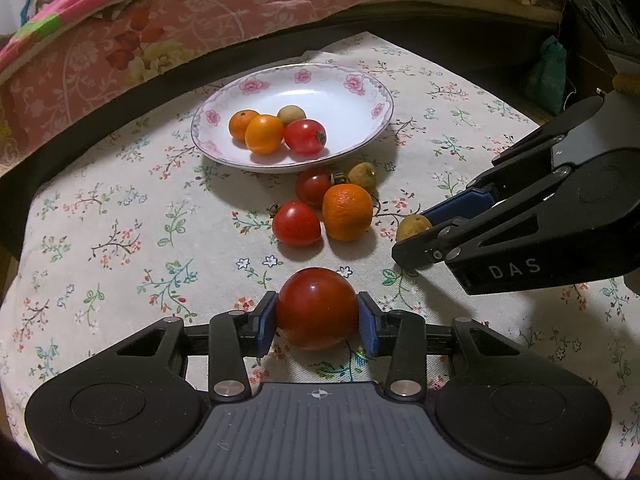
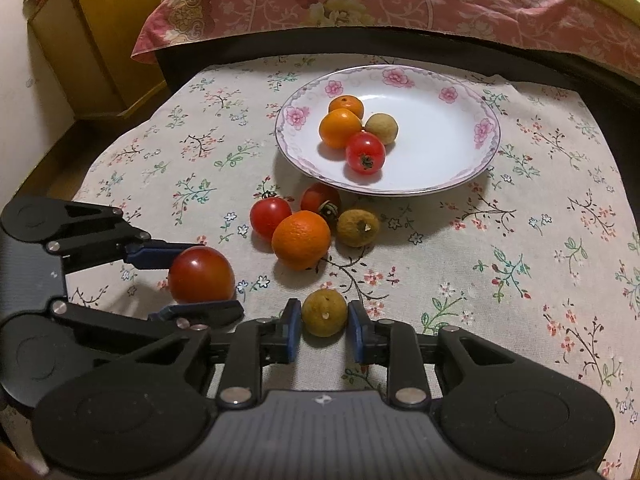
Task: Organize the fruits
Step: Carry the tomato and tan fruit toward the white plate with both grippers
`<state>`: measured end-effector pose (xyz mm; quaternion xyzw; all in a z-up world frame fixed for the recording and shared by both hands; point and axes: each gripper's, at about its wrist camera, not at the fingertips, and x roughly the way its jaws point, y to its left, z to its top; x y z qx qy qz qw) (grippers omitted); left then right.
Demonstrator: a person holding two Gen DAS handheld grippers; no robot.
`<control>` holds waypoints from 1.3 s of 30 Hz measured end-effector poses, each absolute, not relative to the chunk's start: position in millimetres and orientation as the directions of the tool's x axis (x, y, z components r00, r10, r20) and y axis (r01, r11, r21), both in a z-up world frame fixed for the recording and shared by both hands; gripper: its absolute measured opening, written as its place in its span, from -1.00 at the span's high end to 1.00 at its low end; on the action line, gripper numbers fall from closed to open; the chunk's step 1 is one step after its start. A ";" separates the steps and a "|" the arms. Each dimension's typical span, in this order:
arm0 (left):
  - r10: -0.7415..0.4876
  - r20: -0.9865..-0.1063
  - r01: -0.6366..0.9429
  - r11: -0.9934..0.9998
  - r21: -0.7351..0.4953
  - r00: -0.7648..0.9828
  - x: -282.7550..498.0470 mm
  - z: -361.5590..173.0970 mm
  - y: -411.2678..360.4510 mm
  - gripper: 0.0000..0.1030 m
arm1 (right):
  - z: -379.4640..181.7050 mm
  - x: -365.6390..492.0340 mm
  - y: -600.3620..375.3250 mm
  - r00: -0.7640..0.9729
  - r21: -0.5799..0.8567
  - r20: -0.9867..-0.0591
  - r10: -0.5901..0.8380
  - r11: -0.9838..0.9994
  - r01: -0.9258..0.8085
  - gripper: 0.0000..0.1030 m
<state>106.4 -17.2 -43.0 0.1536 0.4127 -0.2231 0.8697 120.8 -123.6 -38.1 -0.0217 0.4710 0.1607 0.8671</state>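
Gripping large tomato [image 1: 316,307] in left gripper [image 1: 317,322] jaws, right gripper [image 2: 323,326] jaws clenched on brownish fruit [image 2: 324,312]. Yellow cabinet [image 2: 100,36] visible from right wrist only.

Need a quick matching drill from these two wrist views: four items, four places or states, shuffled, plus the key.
Items:
1. big red tomato
2. small brown fruit
3. large orange
4. plate

Places/states:
A. loose on the tablecloth, in the cluster in front of the plate
B. between the left gripper fingers
C. holds four fruits
D. between the right gripper fingers

Pairs: 1-B, 2-D, 3-A, 4-C
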 end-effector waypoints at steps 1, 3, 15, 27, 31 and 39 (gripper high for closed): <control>-0.262 -0.786 0.514 0.854 0.082 0.559 106.7 -42.8 -17.2 0.04 | -38.0 121.0 -123.6 0.505 0.115 -0.824 0.259 0.947 -0.299 0.51; -0.261 -0.787 0.513 0.855 0.081 0.559 107.2 -42.9 -17.4 0.04 | -38.0 121.2 -123.7 0.504 0.117 -0.824 0.261 0.947 -0.299 0.51; -0.251 -0.783 0.521 0.847 0.107 0.570 105.8 -44.0 -19.0 -0.02 | -38.9 120.4 -121.8 0.512 0.097 -0.819 0.260 0.942 -0.322 0.50; -0.255 -0.786 0.507 0.857 0.085 0.563 106.3 -43.9 -16.8 0.04 | -38.6 120.5 -122.3 0.507 0.099 -0.822 0.259 0.942 -0.320 0.50; -0.249 -0.788 0.500 0.862 0.085 0.563 106.9 -43.1 -17.2 0.05 | -38.7 120.5 -122.1 0.504 0.105 -0.825 0.256 0.945 -0.309 0.50; -0.255 -0.772 0.486 0.870 0.079 0.582 110.3 -34.5 -17.8 0.04 | -32.4 119.5 -120.3 0.515 0.132 -0.810 0.281 0.943 -0.307 0.51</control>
